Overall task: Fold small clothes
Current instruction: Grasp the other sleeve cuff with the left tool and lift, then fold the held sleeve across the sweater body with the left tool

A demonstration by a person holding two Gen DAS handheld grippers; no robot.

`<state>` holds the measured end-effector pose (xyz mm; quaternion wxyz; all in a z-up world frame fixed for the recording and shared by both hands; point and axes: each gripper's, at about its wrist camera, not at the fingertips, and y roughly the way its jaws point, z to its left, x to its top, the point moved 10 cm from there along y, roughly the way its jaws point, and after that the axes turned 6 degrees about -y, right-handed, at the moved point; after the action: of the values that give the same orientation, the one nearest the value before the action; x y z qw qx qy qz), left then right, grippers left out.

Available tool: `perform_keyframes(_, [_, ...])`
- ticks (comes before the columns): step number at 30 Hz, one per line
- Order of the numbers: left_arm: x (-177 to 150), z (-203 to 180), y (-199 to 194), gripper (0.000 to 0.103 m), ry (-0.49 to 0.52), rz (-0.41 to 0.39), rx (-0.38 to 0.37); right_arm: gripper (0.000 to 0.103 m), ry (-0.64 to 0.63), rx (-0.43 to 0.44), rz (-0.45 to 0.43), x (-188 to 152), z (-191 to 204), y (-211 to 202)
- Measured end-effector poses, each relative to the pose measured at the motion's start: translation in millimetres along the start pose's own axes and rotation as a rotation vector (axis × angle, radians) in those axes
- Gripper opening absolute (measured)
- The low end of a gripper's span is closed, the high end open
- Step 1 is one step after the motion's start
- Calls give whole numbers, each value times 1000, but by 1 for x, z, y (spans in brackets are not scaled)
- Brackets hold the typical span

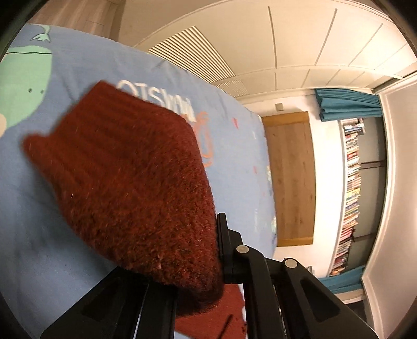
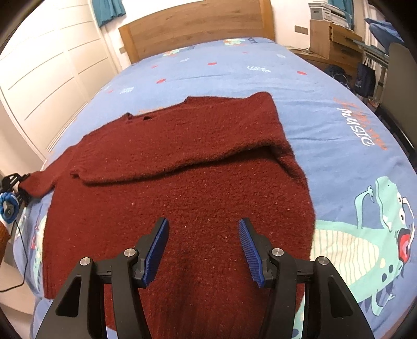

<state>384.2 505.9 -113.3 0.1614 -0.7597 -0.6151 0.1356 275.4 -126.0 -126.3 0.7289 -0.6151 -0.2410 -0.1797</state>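
A dark red knit sweater (image 2: 182,177) lies flat on the blue bedsheet (image 2: 234,73), its right sleeve (image 2: 182,153) folded across the chest. My right gripper (image 2: 203,232) is open and empty, hovering over the sweater's lower body. In the left wrist view my left gripper (image 1: 208,260) is shut on the sweater's left sleeve (image 1: 125,177), which hangs lifted and blurred above the sheet (image 1: 104,67); the sleeve hides one finger. The left gripper also shows at the bed's left edge in the right wrist view (image 2: 15,182), at the sleeve cuff.
A wooden headboard (image 2: 198,23) stands at the far end of the bed. White wardrobe doors (image 2: 47,73) run along the left. A desk with clutter (image 2: 336,39) is at the right. A bookshelf (image 1: 351,187) and teal curtains (image 1: 349,104) show in the left wrist view.
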Motion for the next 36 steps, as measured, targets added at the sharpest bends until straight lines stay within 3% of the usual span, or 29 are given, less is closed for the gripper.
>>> perform_keyframes(8, [-45, -53, 11, 5, 54, 77, -53, 57, 49, 11, -40, 0, -17, -21])
perform_keyframes(22, [-175, -147, 45, 5, 140, 292, -150, 57, 108, 41, -89, -9, -40, -46])
perform_keyframes(30, [-259, -177, 72, 5, 174, 422, -181, 57, 150, 35, -108, -18, -65, -58])
perform_keyframes(36, [-323, -171, 95, 6, 209, 522, -158, 57, 191, 21, -109, -30, -87, -64])
